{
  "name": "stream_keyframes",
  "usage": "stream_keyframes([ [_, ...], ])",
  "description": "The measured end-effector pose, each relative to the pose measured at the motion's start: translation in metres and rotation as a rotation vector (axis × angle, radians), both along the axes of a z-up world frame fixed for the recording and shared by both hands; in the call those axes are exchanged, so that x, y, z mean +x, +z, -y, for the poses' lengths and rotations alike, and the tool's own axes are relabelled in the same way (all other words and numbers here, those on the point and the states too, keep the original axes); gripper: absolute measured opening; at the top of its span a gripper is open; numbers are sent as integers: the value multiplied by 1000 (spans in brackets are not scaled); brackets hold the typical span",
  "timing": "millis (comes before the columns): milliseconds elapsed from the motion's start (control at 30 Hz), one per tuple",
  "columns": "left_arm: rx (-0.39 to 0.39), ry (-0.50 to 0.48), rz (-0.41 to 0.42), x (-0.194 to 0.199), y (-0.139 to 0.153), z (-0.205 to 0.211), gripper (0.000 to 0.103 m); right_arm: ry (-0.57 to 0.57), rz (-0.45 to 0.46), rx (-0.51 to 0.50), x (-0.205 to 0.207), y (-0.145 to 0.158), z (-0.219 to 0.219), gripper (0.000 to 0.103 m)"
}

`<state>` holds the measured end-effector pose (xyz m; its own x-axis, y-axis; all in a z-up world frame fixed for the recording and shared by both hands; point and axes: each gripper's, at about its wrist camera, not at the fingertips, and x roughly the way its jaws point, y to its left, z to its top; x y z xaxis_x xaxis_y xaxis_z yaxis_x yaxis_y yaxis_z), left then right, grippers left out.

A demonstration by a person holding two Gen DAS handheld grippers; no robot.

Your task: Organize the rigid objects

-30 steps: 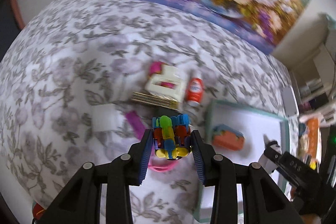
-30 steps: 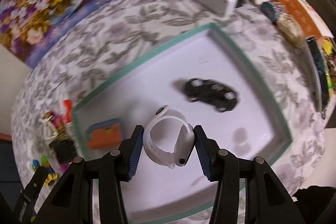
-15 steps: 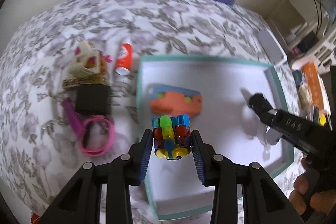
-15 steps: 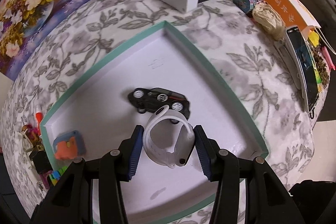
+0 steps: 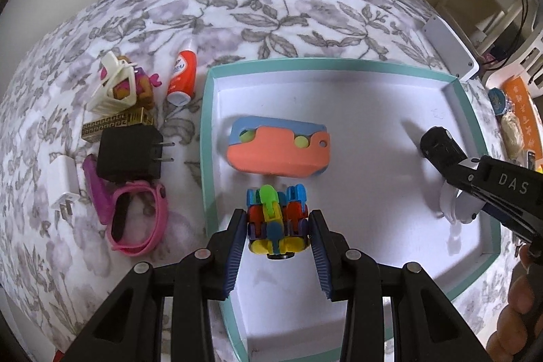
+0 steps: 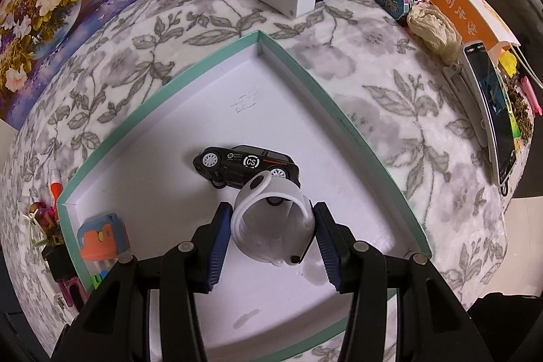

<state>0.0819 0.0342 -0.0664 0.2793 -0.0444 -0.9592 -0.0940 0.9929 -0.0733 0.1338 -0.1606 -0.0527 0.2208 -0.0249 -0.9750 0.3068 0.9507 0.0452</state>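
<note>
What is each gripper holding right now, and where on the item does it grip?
The left gripper pinches the multicoloured block toy by its two sides. The right gripper clamps the white watch band across the outer sides of its loop.

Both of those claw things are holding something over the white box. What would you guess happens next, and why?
Probably a small drop and release. The left gripper holds the colourful block toy low over the tray, near the orange and blue piece; the right gripper holds the white watch band beside the black toy car. Both loads are already inside the rim, so opening the jaws seems next.
</note>
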Motion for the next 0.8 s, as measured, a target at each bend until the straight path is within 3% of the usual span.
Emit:
stream_keyframes([
  [400,14,-9,-12,3,-7,4,42,10,5,-13,-1,1,-2,50],
  [533,9,-8,-4,3,-2,4,64,29,17,-22,-2,6,-6,52],
  [800,-14,17,26,1,15,-5,75,57,87,-39,-4,36,-12,61],
])
